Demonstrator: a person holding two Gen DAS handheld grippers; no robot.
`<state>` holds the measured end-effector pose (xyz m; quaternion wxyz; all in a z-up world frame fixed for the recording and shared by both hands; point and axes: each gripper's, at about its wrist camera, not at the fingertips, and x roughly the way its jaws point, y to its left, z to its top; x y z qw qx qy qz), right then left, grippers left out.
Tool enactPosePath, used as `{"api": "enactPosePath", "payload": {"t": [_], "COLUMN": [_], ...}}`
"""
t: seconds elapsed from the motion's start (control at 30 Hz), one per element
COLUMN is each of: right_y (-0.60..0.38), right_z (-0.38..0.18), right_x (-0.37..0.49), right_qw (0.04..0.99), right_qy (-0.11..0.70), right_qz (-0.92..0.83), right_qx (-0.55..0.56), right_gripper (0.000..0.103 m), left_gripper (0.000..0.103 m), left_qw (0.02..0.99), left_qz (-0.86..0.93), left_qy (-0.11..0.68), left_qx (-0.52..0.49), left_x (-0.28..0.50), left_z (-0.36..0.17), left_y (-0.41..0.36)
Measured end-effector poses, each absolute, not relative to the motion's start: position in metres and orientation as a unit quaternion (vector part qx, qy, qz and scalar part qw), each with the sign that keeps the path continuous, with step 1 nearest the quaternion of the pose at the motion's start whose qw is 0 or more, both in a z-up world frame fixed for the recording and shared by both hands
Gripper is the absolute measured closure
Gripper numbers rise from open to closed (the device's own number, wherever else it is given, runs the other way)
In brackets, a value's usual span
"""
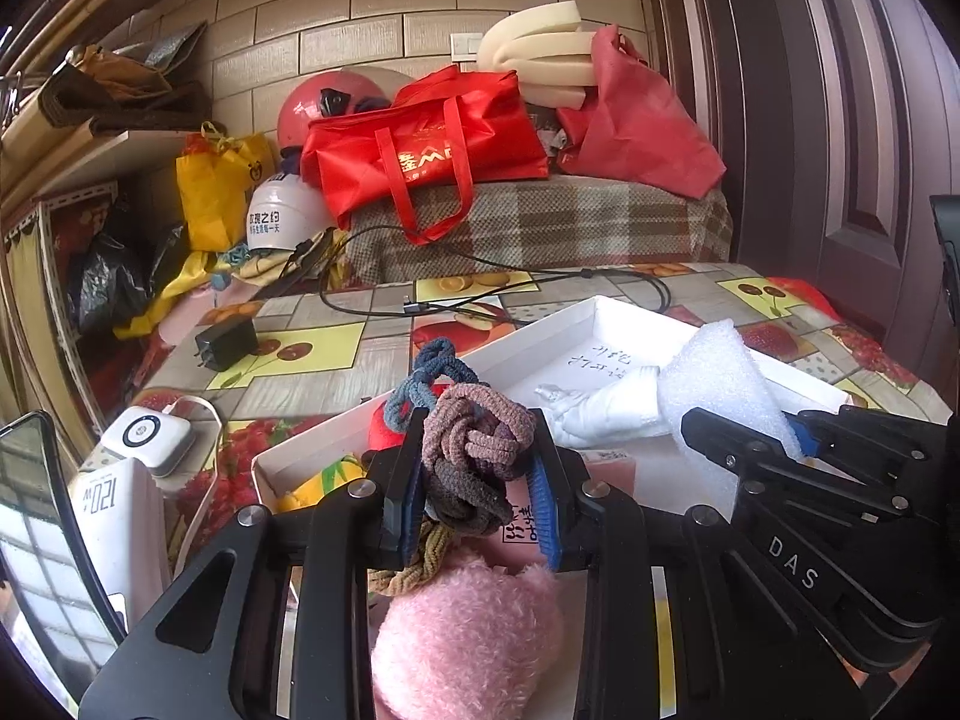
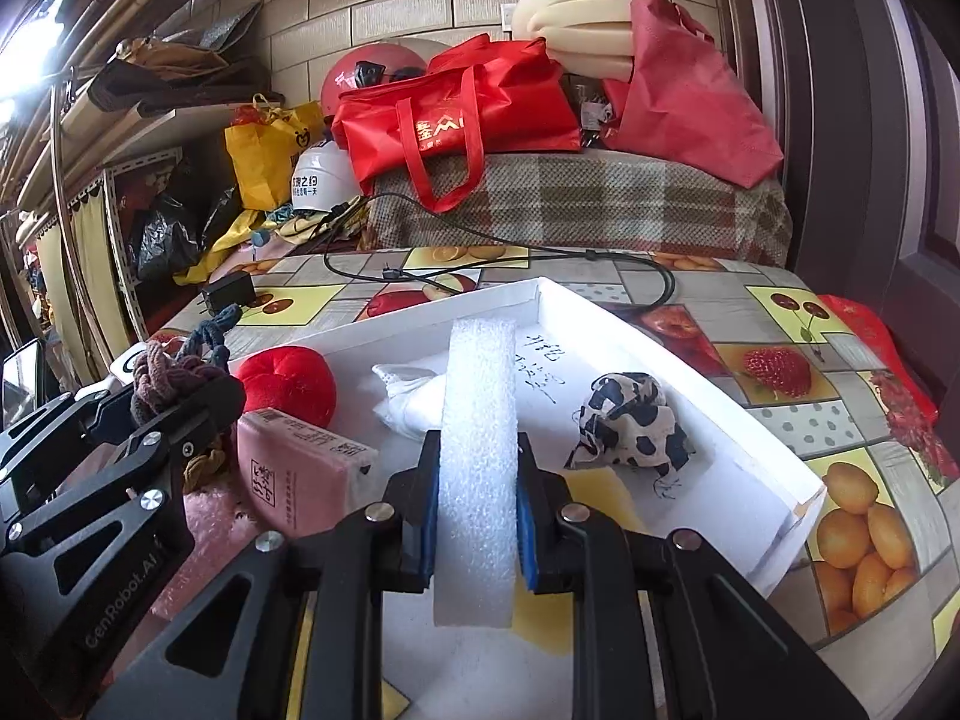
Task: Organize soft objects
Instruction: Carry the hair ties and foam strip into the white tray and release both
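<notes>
Fruit-patterned bench (image 2: 780, 324) is seen beneath a shallow white cardboard tray (image 2: 600, 306); knotted braided hair ties (image 1: 474, 444) are pinched by the left tool (image 1: 480, 480), a white foam strip (image 2: 480, 420) by the right tool (image 2: 477, 516) at 3 o'clock.

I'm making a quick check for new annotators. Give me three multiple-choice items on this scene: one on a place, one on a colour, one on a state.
1. Where is the cow-print cloth?
A. inside the white box
B. on the plaid cover
C. in the red bag

2. What colour is the round plush in the box?
A. yellow
B. red
C. blue

3. What is the right gripper doing?
A. standing open over nothing
B. shut on the foam strip
C. shut on the pink pack

Key: 1 A, it lies on the box floor near the right wall; 2 B, it is plainly red; 3 B, the strip is pinched between both fingers.
</notes>
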<state>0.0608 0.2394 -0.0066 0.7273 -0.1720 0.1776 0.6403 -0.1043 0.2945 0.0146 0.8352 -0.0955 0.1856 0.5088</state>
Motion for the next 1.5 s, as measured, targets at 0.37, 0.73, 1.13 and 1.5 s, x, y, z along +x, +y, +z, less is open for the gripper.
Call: {"api": "enactPosePath", "payload": {"t": [0.37, 0.73, 1.13, 1.5], "right_y": [0.238, 0.226, 0.218, 0.201], "right_z": [-0.005, 0.001, 0.002, 0.004], "right_x": [0.059, 0.077, 0.073, 0.056], "right_qw": [0.729, 0.754, 0.762, 0.763], "right_qy": [0.17, 0.18, 0.157, 0.108], "right_qz": [0.64, 0.621, 0.62, 0.625], "right_qx": [-0.173, -0.113, -0.102, -0.124], "right_gripper": [0.083, 0.007, 0.0, 0.0], "left_gripper": [0.073, 0.0, 0.0, 0.0], "left_qw": [0.836, 0.82, 0.818, 0.818], "left_qz": [0.508, 0.55, 0.557, 0.554], "left_qy": [0.184, 0.096, 0.071, 0.07], "left_qx": [-0.098, -0.127, -0.124, -0.136], "left_x": [-0.106, -0.14, -0.147, -0.154], "left_z": [0.015, 0.021, 0.024, 0.022], "left_y": [0.295, 0.29, 0.28, 0.268]}}
